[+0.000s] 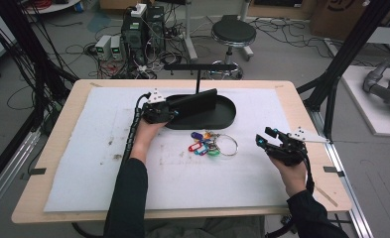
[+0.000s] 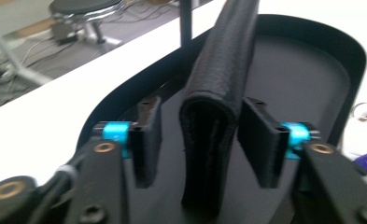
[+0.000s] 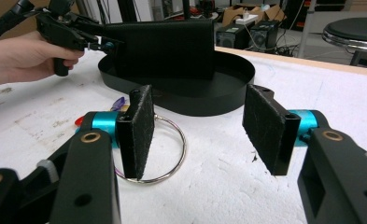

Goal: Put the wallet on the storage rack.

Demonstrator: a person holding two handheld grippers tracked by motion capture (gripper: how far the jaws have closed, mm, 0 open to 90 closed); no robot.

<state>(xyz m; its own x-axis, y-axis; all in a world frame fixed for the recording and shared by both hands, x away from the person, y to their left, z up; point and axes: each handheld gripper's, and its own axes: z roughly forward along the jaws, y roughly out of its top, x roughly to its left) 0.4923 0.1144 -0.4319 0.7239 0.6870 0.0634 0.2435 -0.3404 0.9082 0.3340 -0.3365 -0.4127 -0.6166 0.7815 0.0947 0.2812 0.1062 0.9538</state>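
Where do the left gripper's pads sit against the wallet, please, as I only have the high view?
Observer: The left gripper straddles the wallet, but a gap shows on each side, so no pad presses it.
Operator: Thank you. How does the wallet stand?
Observer: Upright on its edge on the floor of the black tray.
Operator: And the right gripper?
Observer: The right gripper has open jaws with nothing between them; the metal key ring lies flat on the white mat, partly behind one pad.
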